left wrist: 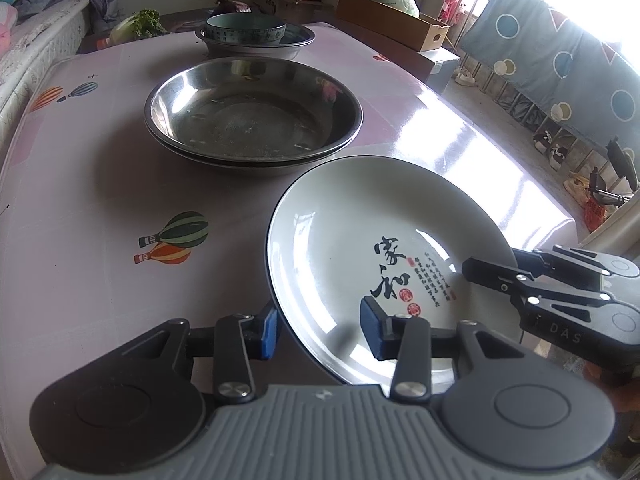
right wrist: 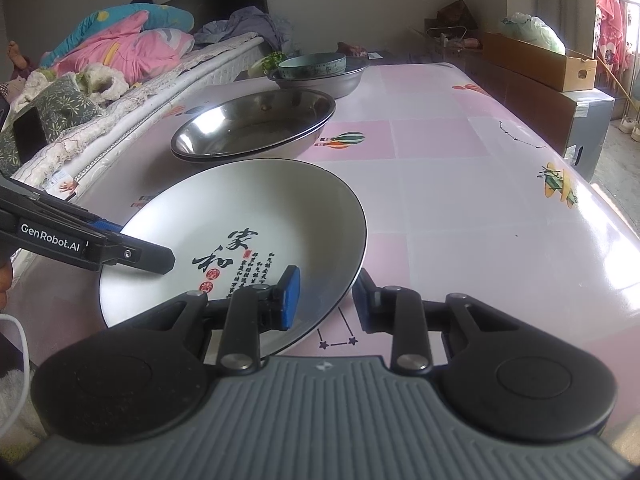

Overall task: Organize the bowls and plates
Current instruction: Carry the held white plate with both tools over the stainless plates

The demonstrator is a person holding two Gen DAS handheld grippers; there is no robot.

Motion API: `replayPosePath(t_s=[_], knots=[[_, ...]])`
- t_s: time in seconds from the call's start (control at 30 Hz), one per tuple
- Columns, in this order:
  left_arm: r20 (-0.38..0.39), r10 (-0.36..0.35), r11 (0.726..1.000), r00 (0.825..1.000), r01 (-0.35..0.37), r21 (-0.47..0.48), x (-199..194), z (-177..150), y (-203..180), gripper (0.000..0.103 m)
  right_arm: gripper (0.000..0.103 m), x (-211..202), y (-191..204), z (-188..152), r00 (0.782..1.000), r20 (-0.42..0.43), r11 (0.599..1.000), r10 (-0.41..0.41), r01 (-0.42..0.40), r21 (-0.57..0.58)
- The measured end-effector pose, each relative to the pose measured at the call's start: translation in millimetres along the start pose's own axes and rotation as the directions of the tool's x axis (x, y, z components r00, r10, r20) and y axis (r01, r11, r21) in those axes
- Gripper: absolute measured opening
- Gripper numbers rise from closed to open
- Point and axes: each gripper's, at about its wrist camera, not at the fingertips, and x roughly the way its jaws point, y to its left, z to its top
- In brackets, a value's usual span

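Plate (left wrist: 360, 248) is the white one with black calligraphy and a dark rim, and it sits tilted at the near end of the table (left wrist: 80, 184), caught between both grippers. Left gripper (left wrist: 318, 330) straddles the plate's near-left rim: one blue pad is outside under the edge, the other is over the inside face, and the jaws are only partly closed, so it's hard to say if the pads actually press on it. Right gripper (right wrist: 326, 300) does the same thing on the opposite rim, one pad (right wrist: 290, 298) inside the plate and one outside, jaws fairly narrow (contact isn't clear from either view, honestly).

Just beyond the plate is a stack of two steel basins (left wrist: 252, 116), sitting almost against the plate's far edge. Farther back there's another steel basin (left wrist: 256, 46) with a teal bowl (left wrist: 246, 28) nested inside it. Tablecloth is pink and white with little hot-air balloon prints. A bed (right wrist: 100, 80) piled with blankets runs along one side of the table, and a cardboard box (right wrist: 536, 62) sits off the other side.
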Motion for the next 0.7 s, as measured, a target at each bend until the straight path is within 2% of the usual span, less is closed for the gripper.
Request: replayPosePath(t_s=[0.47,0.7], knots=[[0.001,0.007,0.999,1.000,-0.007,0.037,3,-1,-7,0.050,0.031,1,3,-4,1.000,0.021,1.000,-0.017,0.017,0.003],[0.008,0.021,0.999,1.000,-0.022,0.048,2,-2,-11,0.049,0.032,1,7,-5,0.999,0.024,0.999,-0.037,0.037,-0.012]])
